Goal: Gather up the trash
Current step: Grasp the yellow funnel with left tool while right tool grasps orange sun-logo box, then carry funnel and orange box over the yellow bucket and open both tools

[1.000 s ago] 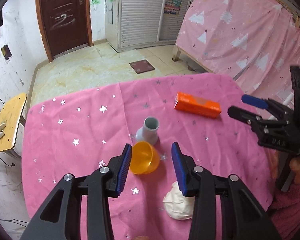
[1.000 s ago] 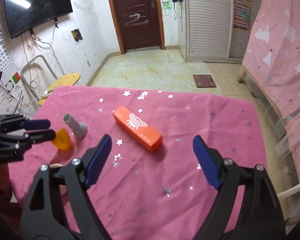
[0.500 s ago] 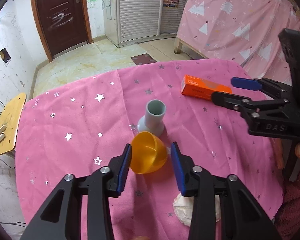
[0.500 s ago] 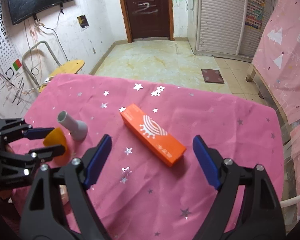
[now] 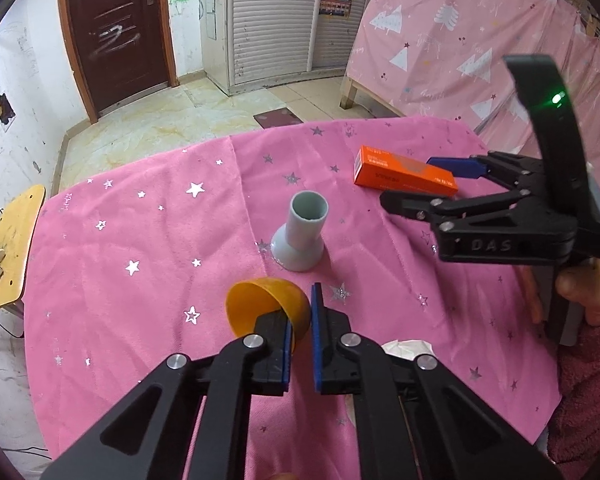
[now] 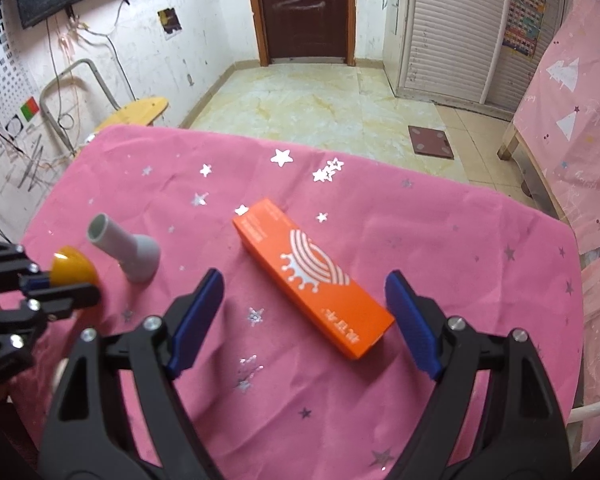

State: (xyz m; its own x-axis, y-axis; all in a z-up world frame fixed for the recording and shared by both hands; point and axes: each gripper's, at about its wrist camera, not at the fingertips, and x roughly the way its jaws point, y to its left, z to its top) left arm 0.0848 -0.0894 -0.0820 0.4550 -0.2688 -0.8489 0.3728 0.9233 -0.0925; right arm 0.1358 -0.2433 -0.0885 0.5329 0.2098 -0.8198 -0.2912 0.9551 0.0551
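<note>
the orange cup (image 5: 266, 307) sits on the pink star cloth (image 5: 148, 248), its wall pinched by the left gripper (image 5: 300, 322), grey funnel (image 5: 302, 232) at its 12 o'clock. the right gripper (image 6: 300, 312) is spread wide around the orange box (image 6: 312, 276).

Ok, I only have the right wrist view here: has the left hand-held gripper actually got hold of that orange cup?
Observer: Yes. In the left wrist view the left hand-held gripper is shut on the wall of the orange cup, with one finger inside the cup and one outside.
Operator: Any other trash on that side?
Observer: A crumpled white tissue lies on the pink cloth just right of that gripper's fingers, partly hidden by them.
Operator: Can you see any light on my gripper?
Observer: Yes, a green light glows on the black housing above the right hand-held gripper.
</note>
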